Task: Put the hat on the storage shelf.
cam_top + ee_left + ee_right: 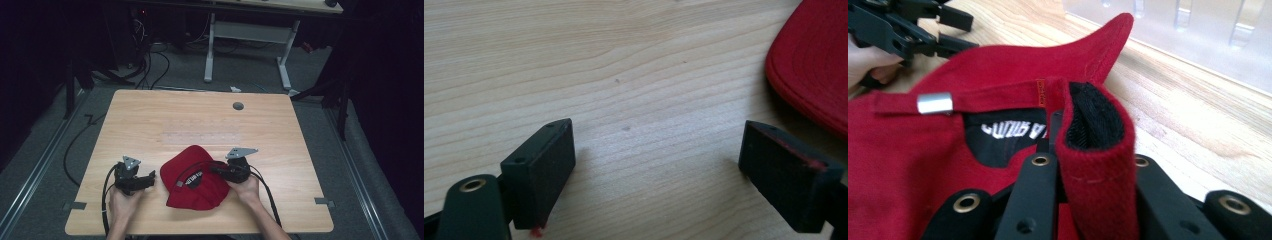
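Right gripper (216,170) pinches red cap (197,192) — left gripper (152,177) (gaping) beside.

The red cap (814,65) is cut off by the left gripper view's right edge, and its white lettering (1013,131) is partly hidden

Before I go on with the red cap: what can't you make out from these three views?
- White lettering inside the red cap: blurred and cut by the strap in the right gripper view, too small in the high view.
- Right gripper jaw tips: wrapped in cap fabric.
- Cap in the left gripper view: frame edge crops all but a corner.
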### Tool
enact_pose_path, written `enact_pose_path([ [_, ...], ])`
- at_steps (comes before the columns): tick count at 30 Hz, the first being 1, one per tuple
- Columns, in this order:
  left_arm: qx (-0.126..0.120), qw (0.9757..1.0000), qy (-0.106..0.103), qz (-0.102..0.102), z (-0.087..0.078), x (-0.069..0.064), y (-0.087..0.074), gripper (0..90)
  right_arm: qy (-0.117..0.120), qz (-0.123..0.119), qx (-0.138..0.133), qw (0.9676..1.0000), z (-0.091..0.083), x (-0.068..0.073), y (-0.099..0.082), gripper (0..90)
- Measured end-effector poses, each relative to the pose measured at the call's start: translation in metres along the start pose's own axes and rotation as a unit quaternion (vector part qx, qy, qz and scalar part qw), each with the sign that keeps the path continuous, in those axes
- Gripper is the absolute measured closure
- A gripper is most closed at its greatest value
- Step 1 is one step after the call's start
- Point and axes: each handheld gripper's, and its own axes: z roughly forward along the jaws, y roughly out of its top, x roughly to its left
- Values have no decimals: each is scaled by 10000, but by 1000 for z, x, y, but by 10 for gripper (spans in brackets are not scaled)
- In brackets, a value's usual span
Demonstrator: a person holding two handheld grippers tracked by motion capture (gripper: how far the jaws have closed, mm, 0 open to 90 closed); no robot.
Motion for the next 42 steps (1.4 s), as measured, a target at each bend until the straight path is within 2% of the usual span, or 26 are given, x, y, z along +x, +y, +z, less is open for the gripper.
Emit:
enact_pose_path([
  [3, 50, 9999, -87, -15, -4, -1, 0, 191, 21, 55, -76, 10000, -9, 1, -1, 835],
  [8, -27, 9989, -459, 115, -16, -11, -3, 198, 86, 326, -143, 9993, -23, -3, -3, 837],
  [12, -47, 9966, -774, 274, -27, -23, -5, 189, 45, 444, -185, 9988, -34, -5, -2, 837],
  [15, -56, 9937, -983, 537, -36, -35, -9, 185, 27, 521, -214, 9984, -40, -6, -1, 838],
  [19, -7, 9900, -1252, 655, -46, -50, -13, 174, 31, 621, -275, 9977, -47, -8, 0, 839],
  [23, 37, 9866, -1411, 814, -50, -62, -17, 165, 43, 727, -340, 9968, -53, -11, 1, 839],
  [25, 100, 9850, -1436, 955, -50, -67, -20, 156, 65, 813, -368, 9960, -55, -13, 1, 839],
  [28, 140, 9828, -1514, 1050, -49, -75, -25, 153, 56, 887, -384, 9953, -58, -14, 3, 839],
  [34, 176, 9802, -1643, 1093, -47, -86, -29, 151, 22, 848, -427, 9955, -64, -12, 14, 839],
  [42, 157, 9774, -1792, 1107, -47, -98, -31, 147, 100, 879, -523, 9947, -69, -5, 27, 839],
])
